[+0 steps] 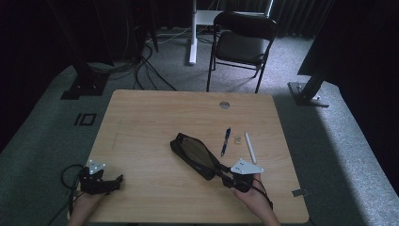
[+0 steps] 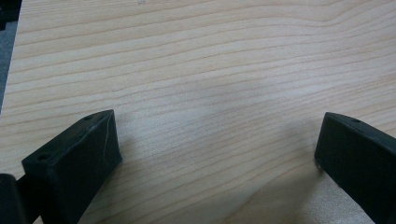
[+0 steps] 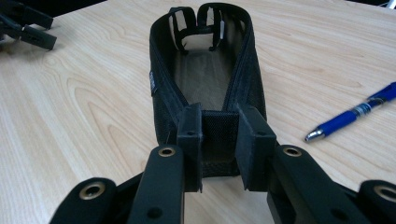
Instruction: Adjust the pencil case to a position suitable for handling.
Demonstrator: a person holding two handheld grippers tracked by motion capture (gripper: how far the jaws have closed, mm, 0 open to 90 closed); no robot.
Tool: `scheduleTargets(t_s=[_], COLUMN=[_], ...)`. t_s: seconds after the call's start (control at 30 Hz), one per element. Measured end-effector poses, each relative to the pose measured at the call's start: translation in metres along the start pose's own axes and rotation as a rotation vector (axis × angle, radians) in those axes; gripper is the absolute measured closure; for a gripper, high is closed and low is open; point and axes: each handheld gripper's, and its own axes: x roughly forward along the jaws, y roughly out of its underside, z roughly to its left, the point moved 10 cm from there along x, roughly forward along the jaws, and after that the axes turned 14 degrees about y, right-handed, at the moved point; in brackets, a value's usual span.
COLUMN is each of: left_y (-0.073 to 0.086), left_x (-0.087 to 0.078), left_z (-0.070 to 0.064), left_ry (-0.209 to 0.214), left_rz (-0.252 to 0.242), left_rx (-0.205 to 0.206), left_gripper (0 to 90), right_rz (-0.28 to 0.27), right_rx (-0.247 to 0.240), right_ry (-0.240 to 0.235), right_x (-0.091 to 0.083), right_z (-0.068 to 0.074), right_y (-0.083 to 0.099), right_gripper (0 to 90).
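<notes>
A black mesh pencil pouch lies open at the middle of the wooden table, slanting from upper left to lower right. My right gripper is shut on the pouch's near end; in the right gripper view the two jaws pinch the pouch fabric at the gripper. A blue pen lies just right of the pouch, and the same pen appears at the right of the right gripper view. My left gripper rests at the table's front left, open over bare wood.
A small pale eraser-like piece and a white stick lie right of the pen. A round cable hole is near the far edge. A folding chair stands behind the table. Cables trail on the floor.
</notes>
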Motion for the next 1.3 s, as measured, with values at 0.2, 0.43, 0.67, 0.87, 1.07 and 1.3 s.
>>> scheduleTargets(t_s=[0.2, 0.43, 0.67, 0.87, 1.07, 1.3], left_y=[0.000, 0.000, 0.000, 0.000, 0.000, 0.000], left_x=[0.000, 0.000, 0.000, 0.000, 0.000, 0.000], left_z=[0.000, 0.000, 0.000, 0.000, 0.000, 0.000], left_ry=[0.000, 0.000, 0.000, 0.000, 0.000, 0.000], left_rz=[-0.001, -0.001, -0.001, -0.001, -0.001, 0.000], left_rx=[0.000, 0.000, 0.000, 0.000, 0.000, 0.000], left_gripper=[0.3, 0.3, 0.3, 0.3, 0.3, 0.3], right_rz=[0.000, 0.004, 0.019, 0.029, 0.033, 0.039], right_rx=[0.002, 0.002, -0.024, -0.023, -0.023, -0.015], right_ry=[-0.007, -0.009, -0.011, -0.028, -0.022, -0.016], right_x=[-0.010, -0.020, -0.030, -0.037, -0.044, -0.056], right_z=[-0.006, -0.012, -0.015, -0.017, -0.022, -0.030], right_y=[0.007, 0.014, 0.017, 0.022, 0.026, 0.032], right_gripper=[73.2, 73.1, 73.1, 73.0, 73.0, 73.0])
